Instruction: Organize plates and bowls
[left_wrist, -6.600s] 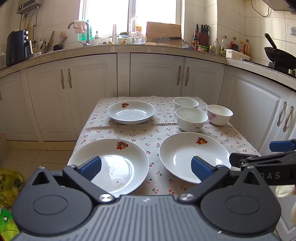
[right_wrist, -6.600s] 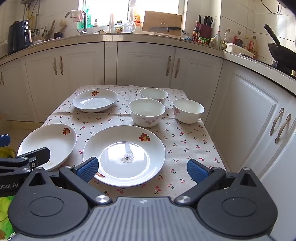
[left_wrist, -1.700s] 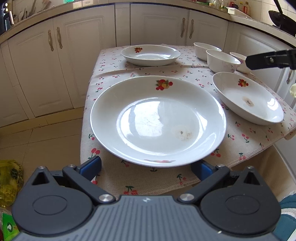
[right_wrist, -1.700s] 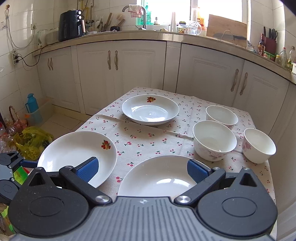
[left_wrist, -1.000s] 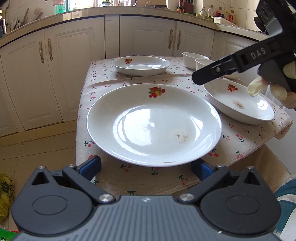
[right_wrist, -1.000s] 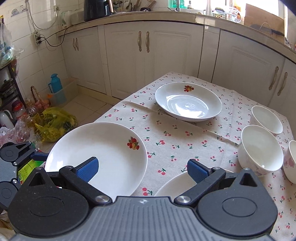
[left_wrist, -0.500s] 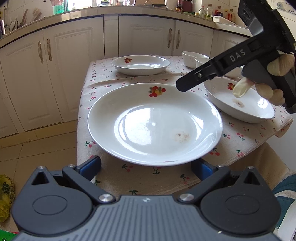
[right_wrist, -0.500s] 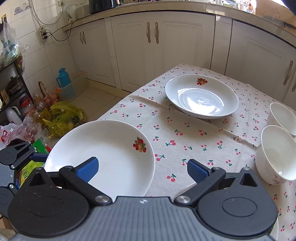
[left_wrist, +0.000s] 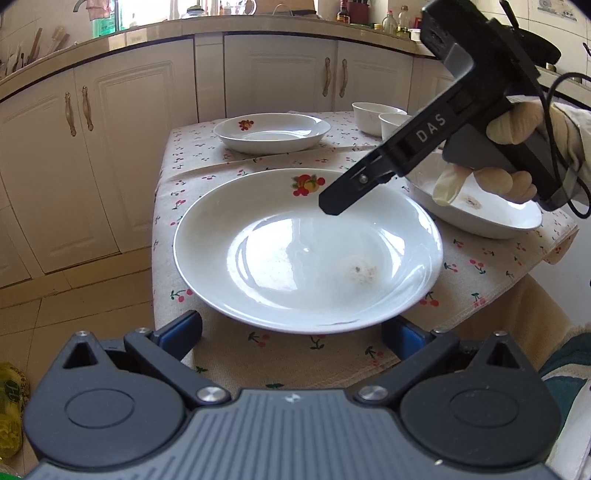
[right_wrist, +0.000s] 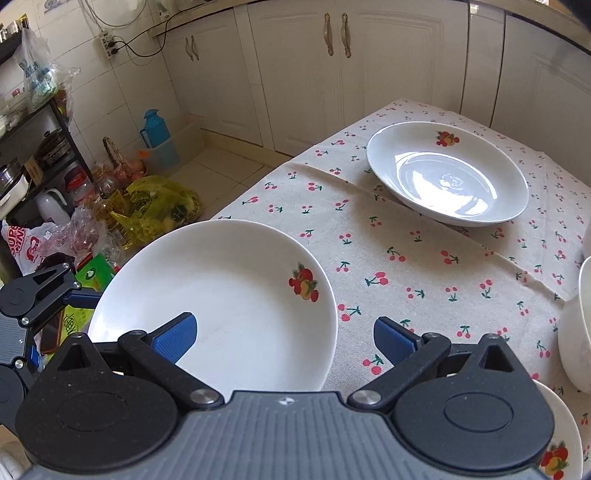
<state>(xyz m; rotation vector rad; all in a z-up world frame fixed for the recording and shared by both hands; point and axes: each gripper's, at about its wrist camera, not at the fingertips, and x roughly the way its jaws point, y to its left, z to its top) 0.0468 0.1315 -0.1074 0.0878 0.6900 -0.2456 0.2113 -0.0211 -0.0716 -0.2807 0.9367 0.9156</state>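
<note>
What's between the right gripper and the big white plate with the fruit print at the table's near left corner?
Nothing visible. The right gripper, jaws open, hangs directly over the large white fruit-print plate, with only air between. The left gripper sits at that plate's near edge.

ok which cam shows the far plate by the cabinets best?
Right wrist: the far plate lies whole and unblocked, its inside and fruit print clear. Left wrist shows it smaller, at a low angle, also unblocked.
</note>
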